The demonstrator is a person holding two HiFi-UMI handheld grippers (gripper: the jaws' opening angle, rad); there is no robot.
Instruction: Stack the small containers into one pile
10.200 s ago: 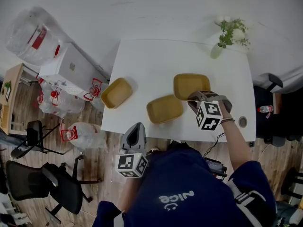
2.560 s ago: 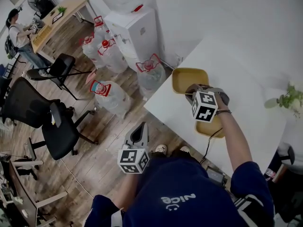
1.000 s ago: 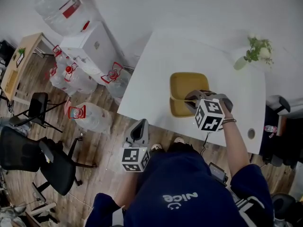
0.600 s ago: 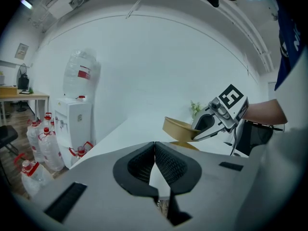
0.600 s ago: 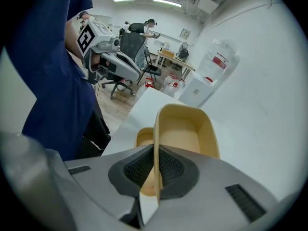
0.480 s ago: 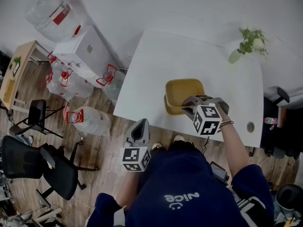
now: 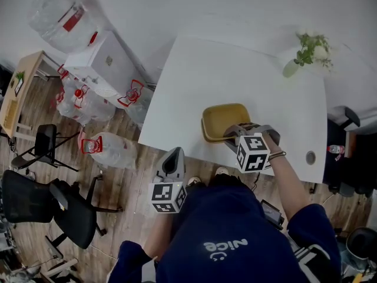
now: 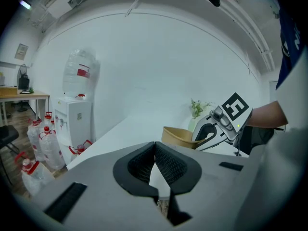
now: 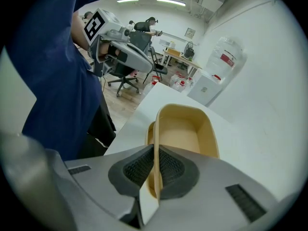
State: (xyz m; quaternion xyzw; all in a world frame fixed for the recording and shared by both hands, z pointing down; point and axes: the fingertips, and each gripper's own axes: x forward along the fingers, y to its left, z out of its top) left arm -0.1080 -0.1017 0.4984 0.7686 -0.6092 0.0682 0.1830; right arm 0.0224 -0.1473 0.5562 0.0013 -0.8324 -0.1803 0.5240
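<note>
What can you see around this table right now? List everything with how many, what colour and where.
table: one, white, centre.
containers: at least two, yellow, nested near the table's front edge.
plant in vase: one, green in white, table's far right corner.
water dispenser: one, white, left of the table.
clear bottle: one, red label, on the dispenser.
water jugs: several, clear with red caps, on the floor.
office chairs: two, black, lower left.
wooden desk: one, light brown, far left.
left hand-held gripper: grey, shut, empty, off the table's front edge.
right hand-held gripper: grey, shut on the top container's rim.
</note>
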